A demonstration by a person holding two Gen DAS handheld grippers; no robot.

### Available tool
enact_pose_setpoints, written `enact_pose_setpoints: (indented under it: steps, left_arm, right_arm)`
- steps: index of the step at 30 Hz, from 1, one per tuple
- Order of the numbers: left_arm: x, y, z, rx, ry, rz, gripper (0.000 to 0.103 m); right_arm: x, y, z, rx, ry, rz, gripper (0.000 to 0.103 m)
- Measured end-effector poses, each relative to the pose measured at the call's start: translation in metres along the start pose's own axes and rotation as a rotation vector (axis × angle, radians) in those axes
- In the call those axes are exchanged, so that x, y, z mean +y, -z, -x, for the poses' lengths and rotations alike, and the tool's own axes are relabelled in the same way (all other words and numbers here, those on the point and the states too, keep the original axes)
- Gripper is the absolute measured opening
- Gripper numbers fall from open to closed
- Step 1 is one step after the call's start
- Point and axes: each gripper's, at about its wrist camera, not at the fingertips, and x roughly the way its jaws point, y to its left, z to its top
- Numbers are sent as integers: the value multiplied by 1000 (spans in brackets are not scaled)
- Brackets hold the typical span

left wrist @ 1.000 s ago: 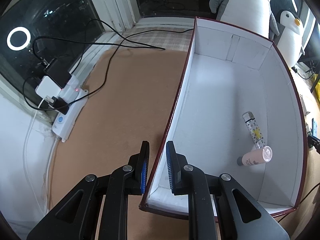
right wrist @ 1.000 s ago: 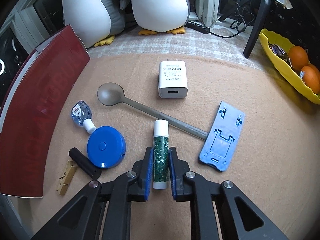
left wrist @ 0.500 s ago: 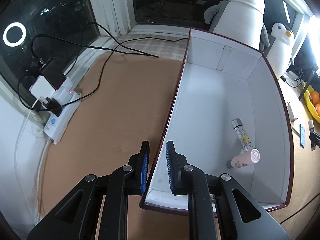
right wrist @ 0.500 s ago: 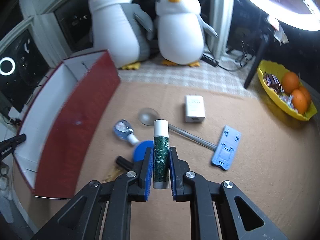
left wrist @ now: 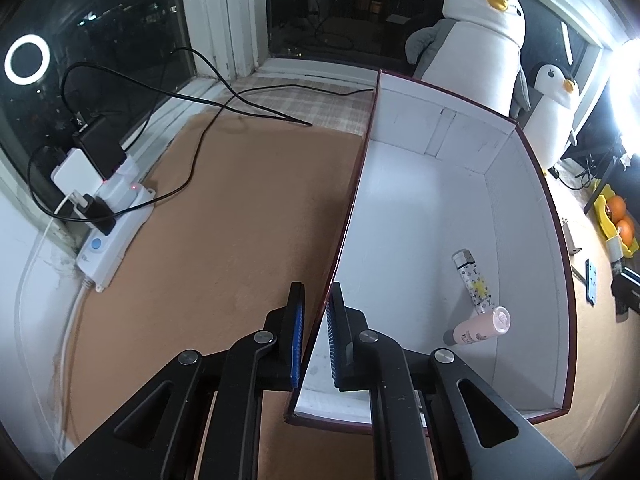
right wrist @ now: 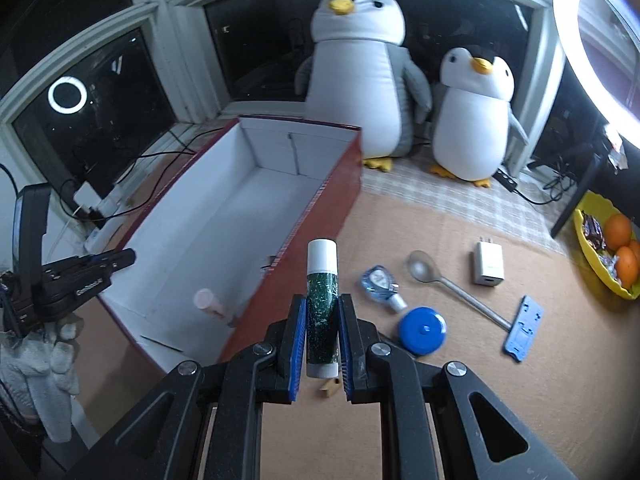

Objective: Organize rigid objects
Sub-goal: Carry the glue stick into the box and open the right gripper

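A red box with a white inside (right wrist: 304,216) lies on the tan mat. My left gripper (left wrist: 316,292) straddles its left wall (left wrist: 352,200) near the front corner, jaws closing onto the thin wall; it also shows at the left (right wrist: 120,258). Inside the box lie a patterned lighter (left wrist: 474,280) and a pink bottle (left wrist: 480,326). My right gripper (right wrist: 322,300) is shut on a green tube with a white cap (right wrist: 322,256), held in the air just right of the box's right wall. On the mat lie an eye-drop bottle (right wrist: 380,282), blue tape measure (right wrist: 423,330), spoon (right wrist: 452,288), white charger (right wrist: 489,264) and blue stand (right wrist: 524,328).
Two plush penguins (right wrist: 360,92) sit behind the box at the window. A power strip with plugs and cables (left wrist: 108,216) lies at the mat's left edge. A yellow bowl of oranges (right wrist: 612,248) stands far right. A wooden clothespin (right wrist: 330,388) lies under my right gripper.
My right gripper lifted the green tube off the mat and carried it left and up to the box. My left gripper stayed on the box wall and its jaws narrowed slightly.
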Motion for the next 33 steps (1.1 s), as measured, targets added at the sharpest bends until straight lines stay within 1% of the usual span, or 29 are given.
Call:
enact_pose_setpoints:
  steps: [6, 17, 23, 31, 32, 33]
  left_arm:
    - [3, 1, 0, -8, 18, 14, 9]
    - [5, 1, -1, -16, 39, 25, 9]
    - [6, 1, -1, -17, 49, 32, 9]
    - [7, 1, -1, -17, 56, 40, 9]
    - [7, 1, -1, -17, 57, 41, 9]
    - [7, 1, -1, -16, 57, 42, 9]
  right_arm:
    - [34, -2, -4, 4, -33, 46, 14]
    - [81, -8, -21, 29, -68, 129, 14]
    - [99, -12, -31, 43, -87, 153, 14]
    - [114, -19, -44, 57, -108, 171, 14]
    - [115, -19, -45, 58, -104, 175, 14]
    - [115, -19, -46, 57, -103, 175, 19]
